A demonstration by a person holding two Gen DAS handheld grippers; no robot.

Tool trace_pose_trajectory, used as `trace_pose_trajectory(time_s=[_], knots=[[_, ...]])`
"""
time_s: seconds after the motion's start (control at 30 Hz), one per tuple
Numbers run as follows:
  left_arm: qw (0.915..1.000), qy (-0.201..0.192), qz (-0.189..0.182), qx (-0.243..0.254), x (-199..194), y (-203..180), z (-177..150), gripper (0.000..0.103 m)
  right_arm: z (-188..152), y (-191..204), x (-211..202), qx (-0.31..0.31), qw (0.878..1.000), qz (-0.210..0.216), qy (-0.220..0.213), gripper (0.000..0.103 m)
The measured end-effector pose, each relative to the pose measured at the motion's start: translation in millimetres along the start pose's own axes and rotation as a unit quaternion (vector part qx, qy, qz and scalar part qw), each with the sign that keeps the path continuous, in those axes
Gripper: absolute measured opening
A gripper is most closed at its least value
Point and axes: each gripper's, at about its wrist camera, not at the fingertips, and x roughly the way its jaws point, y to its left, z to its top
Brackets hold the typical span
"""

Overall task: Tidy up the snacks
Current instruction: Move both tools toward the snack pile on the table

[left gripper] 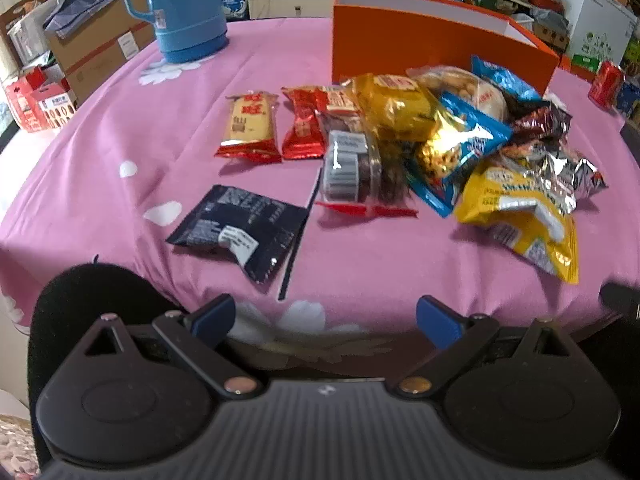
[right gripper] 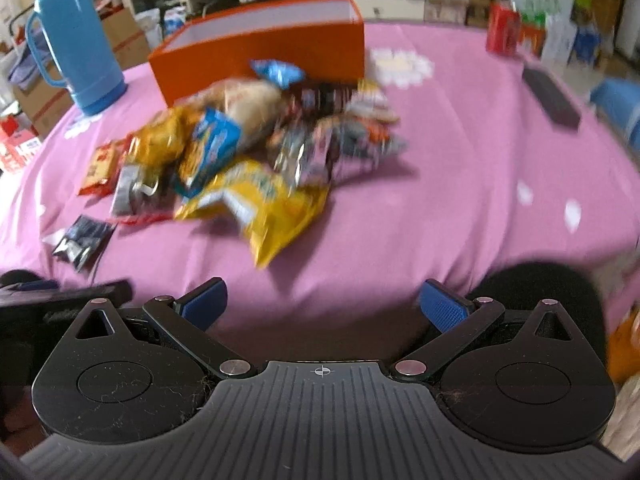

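I hold both my left hand-held gripper (left gripper: 325, 318) and right hand-held gripper (right gripper: 322, 300) wide, empty, short of the snack pile (left gripper: 440, 136) before the orange box (left gripper: 400, 48).

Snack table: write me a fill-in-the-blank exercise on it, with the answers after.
1. The open box behind the snack pile is ____ in colour.
2. The flask at the table's far left is ____.
3. The tablecloth is ____ with white flowers.
4. The left gripper and right gripper both hold ____.

Answers: orange; blue; pink; nothing

Snack packets (left gripper: 440, 140) heaped beside orange box (left gripper: 400, 52)
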Motion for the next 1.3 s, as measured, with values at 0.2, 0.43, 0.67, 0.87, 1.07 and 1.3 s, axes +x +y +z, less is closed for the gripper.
trace_pose_trajectory(time_s=[0.2,0.43,0.67,0.87,1.07,1.3], knots=[[0.9995,0.019,-0.005,-0.025,11,8,5,0.097,28,-19,25,-0.002,0.999,-0.044,-0.023,0.093],[0.9992,0.035,0.017,-0.013,22,5,8,0.097,32,-40,59,0.014,0.997,-0.072,0.0,0.093],[0.9986,0.047,0.021,-0.012,33,1,9,0.097,29,-46,87,0.03,0.997,-0.057,0.03,0.093],[0.9988,0.047,0.007,-0.012,28,2,17,0.097,34,-45,99,0.031,0.998,-0.052,0.033,0.093],[0.9994,0.026,0.01,-0.02,12,47,33,0.097,32,-50,98,0.035,0.998,-0.05,0.02,0.093],[0.998,0.018,-0.031,-0.052,12,77,23,0.097,31,-50,96,0.032,0.998,-0.049,0.015,0.093]])
